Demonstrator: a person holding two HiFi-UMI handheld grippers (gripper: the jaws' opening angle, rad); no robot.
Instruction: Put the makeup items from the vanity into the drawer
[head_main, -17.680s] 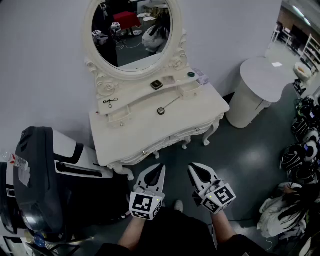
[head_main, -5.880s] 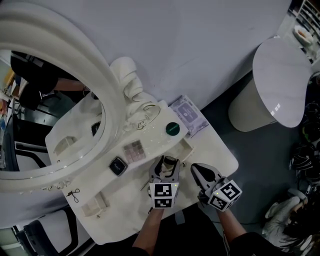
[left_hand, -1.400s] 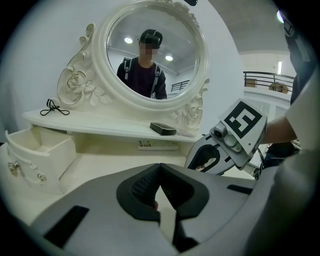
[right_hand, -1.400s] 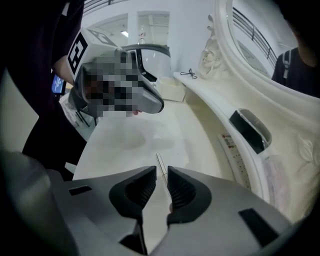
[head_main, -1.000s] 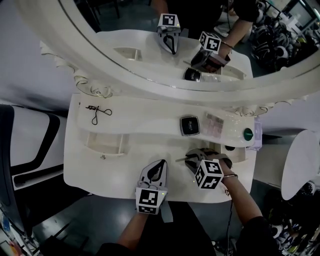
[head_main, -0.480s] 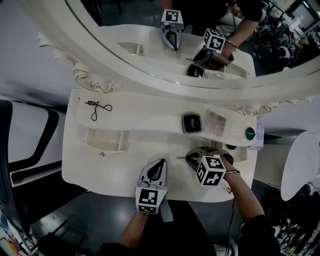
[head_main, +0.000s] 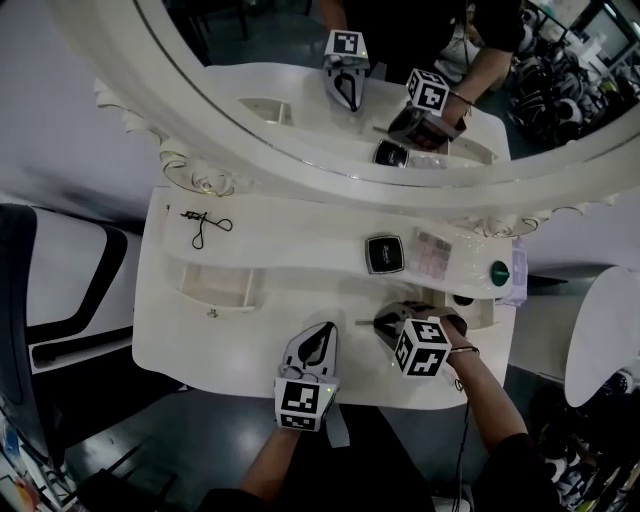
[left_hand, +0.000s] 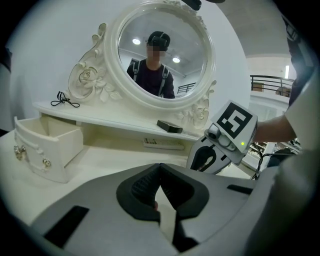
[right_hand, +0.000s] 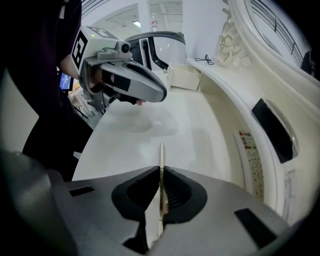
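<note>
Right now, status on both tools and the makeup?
Left tool shut, empty. Right tool shut on thin stick over tabletop. Compact, palette, green jar, lash curler on shelf. Left drawer open.

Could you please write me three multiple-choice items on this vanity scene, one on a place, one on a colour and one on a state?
1. Where does the black wire eyelash curler lie?
A. on a chair
B. at the left end of the white upper shelf
C. on the floor

2. What colour is the small round lid at the shelf's right end?
A. green
B. red
C. yellow

3. How do the right gripper's jaws stand?
A. wide apart and empty
B. shut on a thin pale stick
C. shut on a red lipstick

Answers:
1 B, the head view shows it on the shelf's left end.
2 A, it shows dark green from above.
3 B, the right gripper view shows the stick pinched between the jaws.
</note>
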